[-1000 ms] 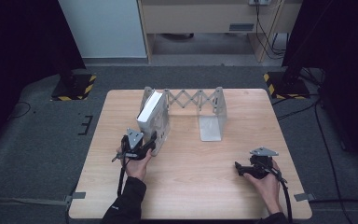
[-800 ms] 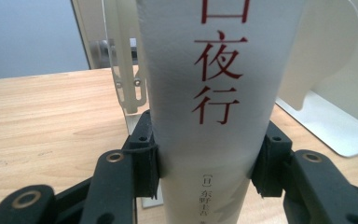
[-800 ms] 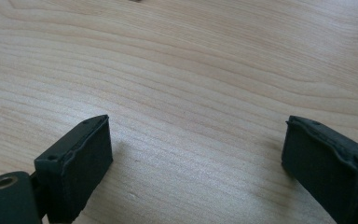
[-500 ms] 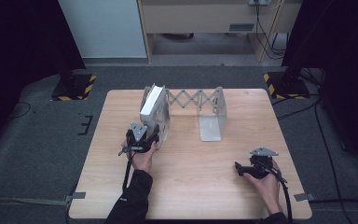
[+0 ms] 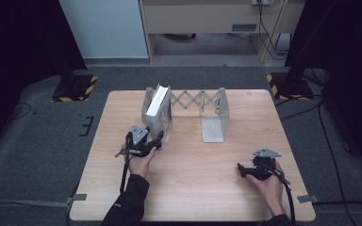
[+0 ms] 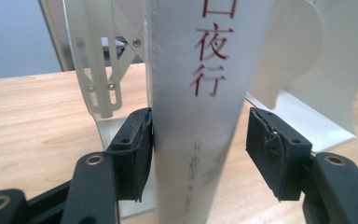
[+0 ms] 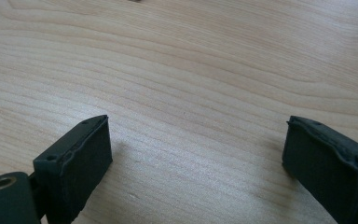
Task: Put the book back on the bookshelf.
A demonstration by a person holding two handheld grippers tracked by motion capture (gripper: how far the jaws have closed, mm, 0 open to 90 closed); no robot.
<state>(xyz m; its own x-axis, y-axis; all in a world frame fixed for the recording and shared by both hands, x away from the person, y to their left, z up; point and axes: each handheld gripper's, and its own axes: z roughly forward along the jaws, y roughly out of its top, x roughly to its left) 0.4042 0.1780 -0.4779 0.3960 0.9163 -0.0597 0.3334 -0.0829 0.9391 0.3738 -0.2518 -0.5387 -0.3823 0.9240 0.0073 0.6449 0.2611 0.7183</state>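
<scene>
White book (image 6: 196,93) stands upright, spine toward the left gripper (image 5: 159,138), at the left end of an expanding metal book rack (image 5: 202,101). The gripper's jaws have just been opening; the spine sits between them, one pad at its edge, the other standing clear, so nothing is clamped. The right gripper (image 7: 196,163), well apart from the rack, rests on the wooden table (image 5: 193,188), jaws wide and empty.

Left gripper (image 5: 156,140) fingers (image 6: 133,151) parted; right gripper (image 5: 241,168) agape.
</scene>
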